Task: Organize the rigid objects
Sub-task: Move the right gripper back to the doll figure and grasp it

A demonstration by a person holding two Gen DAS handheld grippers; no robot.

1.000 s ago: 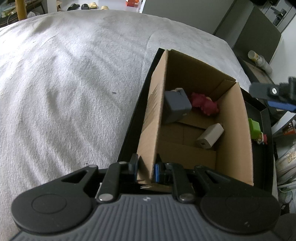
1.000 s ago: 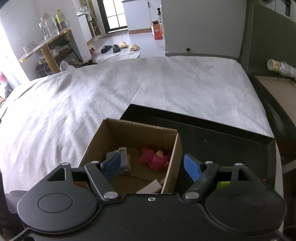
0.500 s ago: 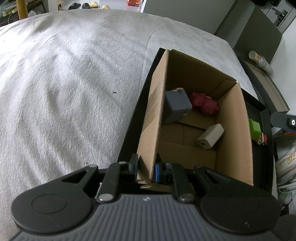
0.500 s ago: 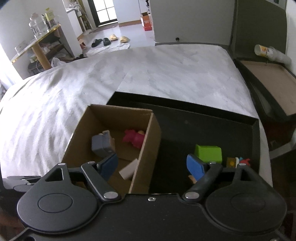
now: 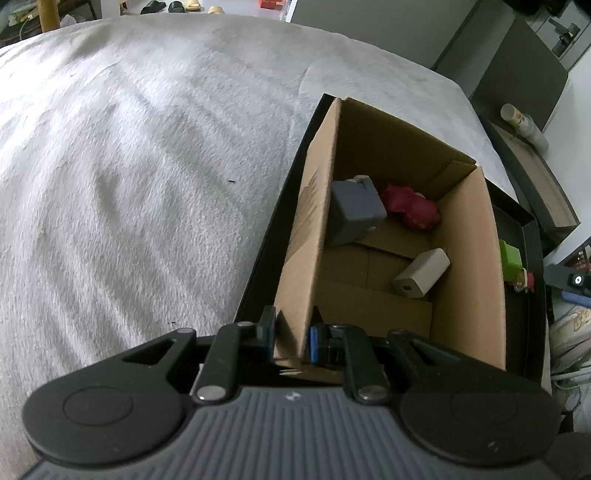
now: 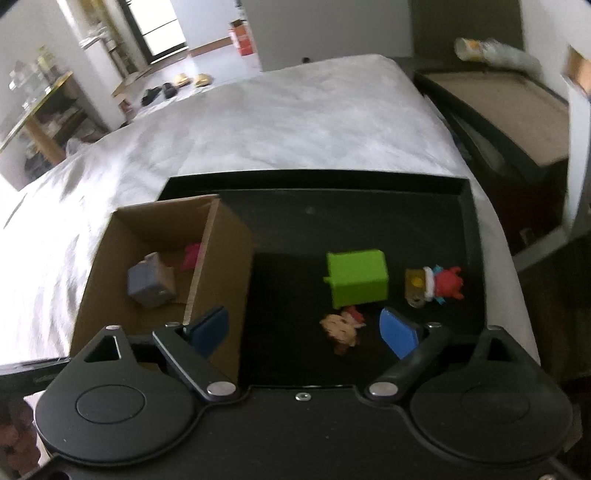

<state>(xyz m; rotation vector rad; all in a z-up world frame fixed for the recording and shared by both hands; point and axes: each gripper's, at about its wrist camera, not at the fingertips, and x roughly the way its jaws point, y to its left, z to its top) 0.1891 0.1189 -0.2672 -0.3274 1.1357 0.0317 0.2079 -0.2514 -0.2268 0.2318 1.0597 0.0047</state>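
No legible text, label, brand, number or sign was found in either view. Print on the bag (image 5: pixel 570 325) at the right edge of the left wrist view was cut off and too blurred to read. Markings on the orange box (image 6: pixel 241 34) on the far floor in the right wrist view were too small to make out.

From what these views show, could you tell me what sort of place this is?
Most likely a lived-in home: a bed under a pale cover, slippers on the floor by a doorway, and cluttered shelves.
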